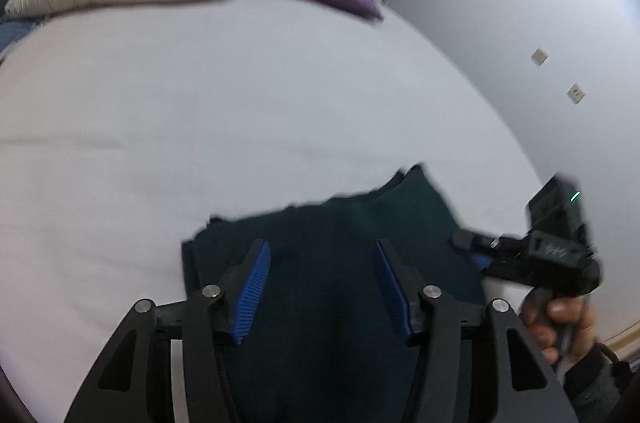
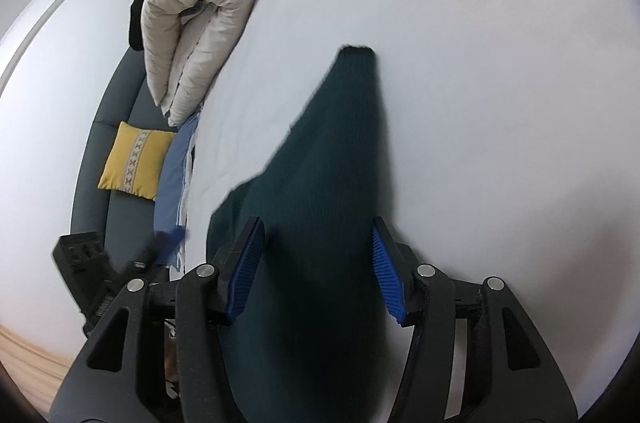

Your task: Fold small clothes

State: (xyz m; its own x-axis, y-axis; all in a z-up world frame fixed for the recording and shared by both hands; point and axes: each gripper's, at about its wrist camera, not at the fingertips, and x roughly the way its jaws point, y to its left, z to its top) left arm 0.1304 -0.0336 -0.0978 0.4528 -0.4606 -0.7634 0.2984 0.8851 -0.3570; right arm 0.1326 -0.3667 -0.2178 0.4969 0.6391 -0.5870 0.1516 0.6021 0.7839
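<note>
Both your left gripper (image 1: pixel 322 287) and right gripper (image 2: pixel 318 269) stand with jaws spread over the dark green garment (image 1: pixel 340 263) on the white bed sheet (image 1: pixel 160 123). Only your right view shows the yellow cushion (image 2: pixel 134 161) at centre left. Only your left view shows your hand (image 1: pixel 560 323) at lower right.

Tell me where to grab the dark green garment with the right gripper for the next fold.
Probably take the dark green garment at its narrow far tip, coming in low from the open white bed surface side. That end tapers thin and lies flat, so the right gripper, jaws open, can pinch it cleanly.
</note>
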